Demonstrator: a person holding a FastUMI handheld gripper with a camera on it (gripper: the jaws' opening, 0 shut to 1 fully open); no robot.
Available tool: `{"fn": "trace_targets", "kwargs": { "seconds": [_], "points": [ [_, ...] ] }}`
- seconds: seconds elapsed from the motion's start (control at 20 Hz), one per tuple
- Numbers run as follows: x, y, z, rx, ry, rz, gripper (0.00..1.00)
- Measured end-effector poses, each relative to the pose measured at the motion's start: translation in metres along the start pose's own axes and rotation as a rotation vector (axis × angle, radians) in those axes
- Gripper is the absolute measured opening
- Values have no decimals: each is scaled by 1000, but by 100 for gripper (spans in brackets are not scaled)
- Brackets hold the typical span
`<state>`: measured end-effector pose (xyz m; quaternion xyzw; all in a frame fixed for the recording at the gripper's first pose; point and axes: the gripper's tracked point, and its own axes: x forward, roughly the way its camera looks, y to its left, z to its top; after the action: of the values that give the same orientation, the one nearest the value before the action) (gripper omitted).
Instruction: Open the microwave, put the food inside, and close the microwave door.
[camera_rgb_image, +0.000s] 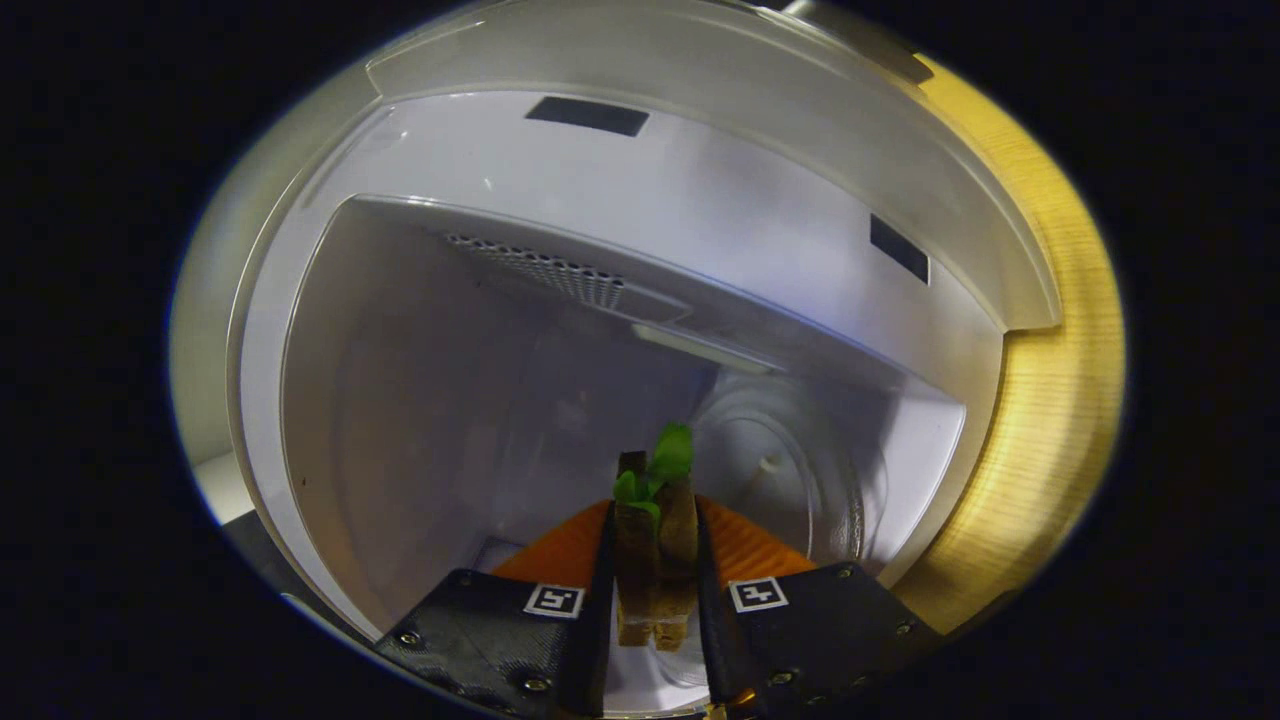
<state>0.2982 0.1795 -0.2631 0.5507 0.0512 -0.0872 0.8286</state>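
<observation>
A brown sandwich of two toasted bread slices with green lettuce leaves sticking out of its far end (655, 545) is clamped between the two fingers of the gripper (655, 520), both fingers being pressed flat against the outer faces of the slices. The sandwich is held on edge, so that the slices stand upright side by side and the lettuce points ahead of the fingertips. A small square printed marker (555, 600) is seen on the body of one finger and a second such marker (757, 594) on the body of the other. The gripper and its load are seen within the open mouth of a white microwave oven (700, 60), whose pale cavity (430, 420) surrounds the fingers. Just beyond and to one side of the fingertips a round clear glass turntable (790, 480) is seen lying in the cavity; nothing is seen resting on it, and the sandwich is held apart from it. Farther off, on a cavity wall, a patch of small perforated vent holes (545, 270) is visible, with a narrow pale strip (700, 348) near it. Two dark rectangular slots (588, 115) are set in the white front frame around the opening. Past the frame, a light wooden surface with fine grain (1050, 400) is seen beside the oven.
</observation>
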Motion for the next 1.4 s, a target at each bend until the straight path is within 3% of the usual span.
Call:
{"fn": "trace_targets", "kwargs": {
  "seconds": [0.15, 0.65, 0.85, 1.4],
  "points": [
    [-8, -5, -4, -11, 30, -24, 52],
    [-45, -1, 25, -102, 50, -16, 55],
    [-70, -4, 31, -287, 83, -18, 55],
    [-197, 14, 47, -821, 122, 129, 55]
  ]
}}
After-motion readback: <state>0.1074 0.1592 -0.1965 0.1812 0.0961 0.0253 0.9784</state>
